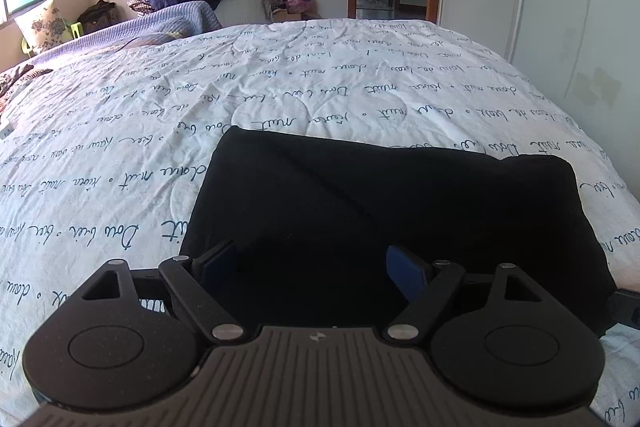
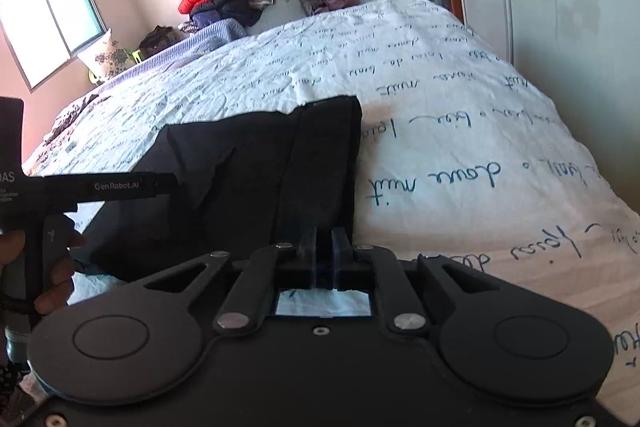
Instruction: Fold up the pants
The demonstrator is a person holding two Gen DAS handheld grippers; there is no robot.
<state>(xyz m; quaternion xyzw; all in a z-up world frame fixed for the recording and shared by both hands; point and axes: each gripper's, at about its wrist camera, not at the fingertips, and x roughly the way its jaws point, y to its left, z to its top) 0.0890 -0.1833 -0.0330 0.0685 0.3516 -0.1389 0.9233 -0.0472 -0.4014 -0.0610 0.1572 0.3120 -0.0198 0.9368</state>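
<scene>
Your bed [image 1: 360,75] carries the black pants [image 1: 380,211], folded into a block near its front edge. Your left tool [image 1: 316,267] hangs over them, jaws wide apart and holding nothing. Your right tool [image 2: 324,251] is pinched closed on the pants' edge.

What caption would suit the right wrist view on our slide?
Right hand-held gripper nearly shut at the near edge of folded black pants on a script-printed bedspread.
</scene>
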